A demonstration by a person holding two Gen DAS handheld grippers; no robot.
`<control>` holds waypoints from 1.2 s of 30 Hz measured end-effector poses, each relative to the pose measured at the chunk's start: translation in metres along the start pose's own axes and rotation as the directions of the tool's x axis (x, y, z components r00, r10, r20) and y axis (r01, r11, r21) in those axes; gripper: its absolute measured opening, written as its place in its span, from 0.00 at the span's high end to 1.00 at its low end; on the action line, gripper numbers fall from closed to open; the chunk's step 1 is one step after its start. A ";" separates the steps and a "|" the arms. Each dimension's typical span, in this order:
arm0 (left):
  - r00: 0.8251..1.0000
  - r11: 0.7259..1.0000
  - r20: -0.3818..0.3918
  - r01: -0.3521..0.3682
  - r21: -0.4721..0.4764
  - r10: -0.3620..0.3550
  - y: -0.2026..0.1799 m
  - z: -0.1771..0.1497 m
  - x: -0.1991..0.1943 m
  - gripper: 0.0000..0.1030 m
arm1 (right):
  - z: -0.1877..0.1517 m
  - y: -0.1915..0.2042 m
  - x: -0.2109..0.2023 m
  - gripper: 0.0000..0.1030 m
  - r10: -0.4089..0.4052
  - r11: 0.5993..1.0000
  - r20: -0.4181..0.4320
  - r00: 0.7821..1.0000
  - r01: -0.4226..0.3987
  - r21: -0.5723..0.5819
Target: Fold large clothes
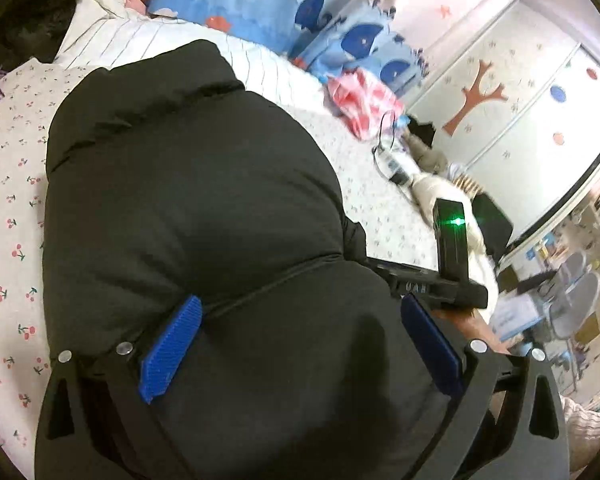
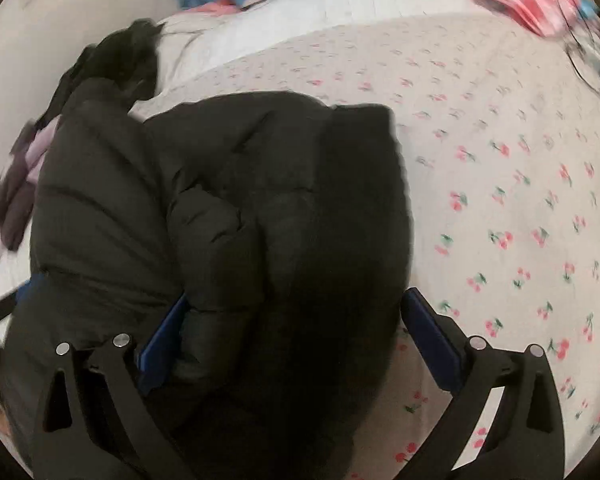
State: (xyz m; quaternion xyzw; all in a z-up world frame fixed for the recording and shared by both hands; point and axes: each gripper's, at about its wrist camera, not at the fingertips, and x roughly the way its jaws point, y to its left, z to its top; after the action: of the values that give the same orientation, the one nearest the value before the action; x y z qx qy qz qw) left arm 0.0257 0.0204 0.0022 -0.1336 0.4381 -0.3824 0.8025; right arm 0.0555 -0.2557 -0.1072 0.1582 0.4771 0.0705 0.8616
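On the bed, over a sheet printed with small cherries, lay a black padded jacket, bunched into a thick bundle. At the left, the left claw stood with its blue pads wide apart, the puffy cloth swelling up between them; nothing showed the pads pressing in, so it looked like an unclosed straddle and not a grip. Beyond its right pad sat part of the other tool with a green light. Further right, the right claw was likewise spread, its left pad against the jacket's folds and its right pad over bare sheet, clear of the cloth. The main risk, as I judged it, was the padding springing back: thick, slippery fill could bulge out of a shallow pinch and undo the fold. A bite on one layer only might drag the bundle askew toward the pillows.
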 end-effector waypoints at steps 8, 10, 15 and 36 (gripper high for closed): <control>1.000 0.998 0.005 -0.030 0.061 0.030 -0.009 0.004 0.003 0.07 | 0.028 0.085 -0.090 0.06 0.089 0.984 0.377 0.922 -0.023 -0.176; 0.999 0.995 0.023 -0.026 0.093 0.024 -0.006 -0.004 0.006 0.07 | 0.052 0.114 -0.076 0.06 0.125 0.973 0.341 0.932 -0.049 -0.224; 0.997 0.996 0.048 0.052 0.078 -0.056 0.002 0.002 -0.001 0.07 | 0.071 0.099 0.068 0.06 -0.005 0.993 0.047 0.999 0.010 -0.114; 0.901 0.919 0.254 -0.385 0.090 0.352 -0.017 -0.009 -0.023 0.07 | -0.056 0.092 -0.058 0.06 0.098 0.965 0.219 0.971 -0.039 -0.260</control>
State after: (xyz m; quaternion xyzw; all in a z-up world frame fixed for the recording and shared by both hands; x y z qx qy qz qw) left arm 0.0025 0.0269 0.0200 -0.0365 0.3310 -0.2344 0.9133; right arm -0.0198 -0.1737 -0.0571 0.0703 0.3555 0.1423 0.9211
